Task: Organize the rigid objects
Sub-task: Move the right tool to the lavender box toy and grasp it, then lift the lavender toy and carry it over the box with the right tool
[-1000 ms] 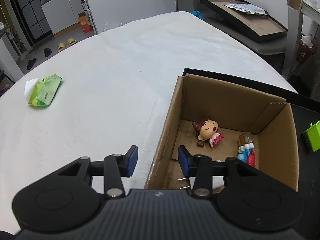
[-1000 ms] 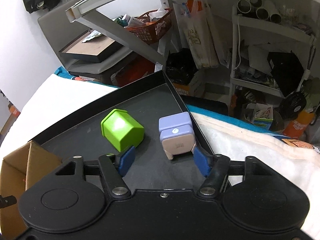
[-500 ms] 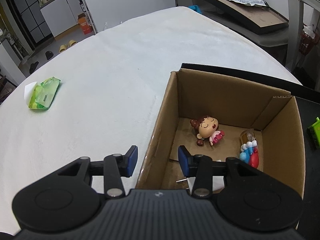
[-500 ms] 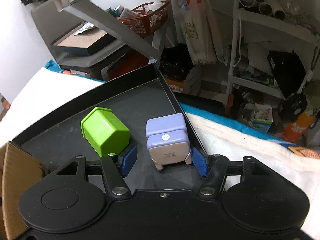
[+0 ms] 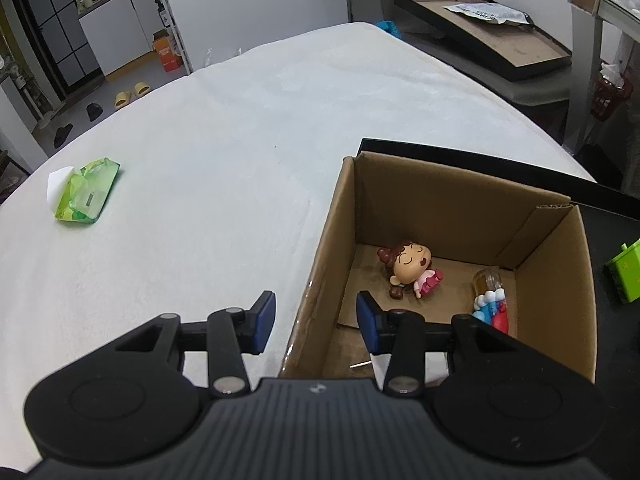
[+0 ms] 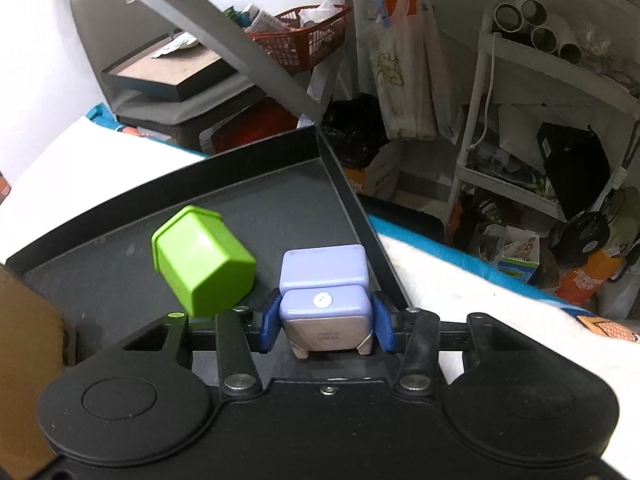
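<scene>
Pinching the purple block (image 6: 325, 303) on the black tray (image 6: 120, 268), seemingly by its edges only, the right gripper (image 6: 324, 322) could drop it or bump the green block (image 6: 202, 260), while the left gripper (image 5: 316, 316) hangs spread, empty, over the cardboard box (image 5: 556, 300).

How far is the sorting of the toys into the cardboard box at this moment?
Done: a doll figure and a red-and-blue toy lie in the cardboard box. In hand: the right gripper has its pads against the lavender block toy on the black tray. Left: the green house-shaped block. The left gripper is open.
</scene>
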`<state>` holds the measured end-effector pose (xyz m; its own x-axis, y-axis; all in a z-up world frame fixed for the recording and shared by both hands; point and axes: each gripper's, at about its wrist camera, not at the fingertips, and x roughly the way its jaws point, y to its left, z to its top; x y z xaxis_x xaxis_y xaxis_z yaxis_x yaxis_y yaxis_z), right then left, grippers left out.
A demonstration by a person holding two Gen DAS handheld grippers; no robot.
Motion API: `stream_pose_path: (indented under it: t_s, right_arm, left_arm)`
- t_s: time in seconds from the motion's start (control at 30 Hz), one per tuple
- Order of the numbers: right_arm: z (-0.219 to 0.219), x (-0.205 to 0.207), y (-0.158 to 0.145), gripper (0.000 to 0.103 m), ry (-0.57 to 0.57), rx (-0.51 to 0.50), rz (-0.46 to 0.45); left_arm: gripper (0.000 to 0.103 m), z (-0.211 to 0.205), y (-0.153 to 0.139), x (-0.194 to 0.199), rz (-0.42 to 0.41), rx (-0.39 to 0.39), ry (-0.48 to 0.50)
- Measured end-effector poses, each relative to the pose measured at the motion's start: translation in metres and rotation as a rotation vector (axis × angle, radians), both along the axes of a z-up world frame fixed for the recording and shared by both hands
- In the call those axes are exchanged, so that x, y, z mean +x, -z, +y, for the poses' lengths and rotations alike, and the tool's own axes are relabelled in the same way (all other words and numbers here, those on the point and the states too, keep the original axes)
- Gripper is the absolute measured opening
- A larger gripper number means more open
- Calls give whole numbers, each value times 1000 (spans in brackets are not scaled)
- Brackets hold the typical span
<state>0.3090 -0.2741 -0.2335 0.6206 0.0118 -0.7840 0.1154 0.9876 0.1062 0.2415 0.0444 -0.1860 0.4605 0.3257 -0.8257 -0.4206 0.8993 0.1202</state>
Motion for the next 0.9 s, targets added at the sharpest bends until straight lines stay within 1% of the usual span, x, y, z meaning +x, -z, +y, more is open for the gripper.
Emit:
stream_pose_path:
  t_s: [0.07, 0.17, 0.27, 0.43, 0.77, 0.9]
  right_arm:
    - [1, -3, -1, 45, -1, 14, 19]
    - [-1, -7, -5, 45, -4, 73, 39]
    - [5, -13, -15, 45, -15, 48, 18]
    - [12, -22, -35, 45, -32, 52, -18]
    - [46, -36, -71, 45, -98, 58, -72]
    - [62, -40, -86, 45, -128, 57, -95]
  left_arm:
    - [43, 1, 1, 0, 5, 4, 1]
    - [43, 5, 3, -1, 13, 0, -11]
    - [43, 10, 2, -2, 13, -6, -22]
    - [43, 15, -2, -5, -3, -28, -26]
    - [43, 31, -4, -13, -31, -118, -44]
    - [43, 31, -5, -16, -43, -135, -38]
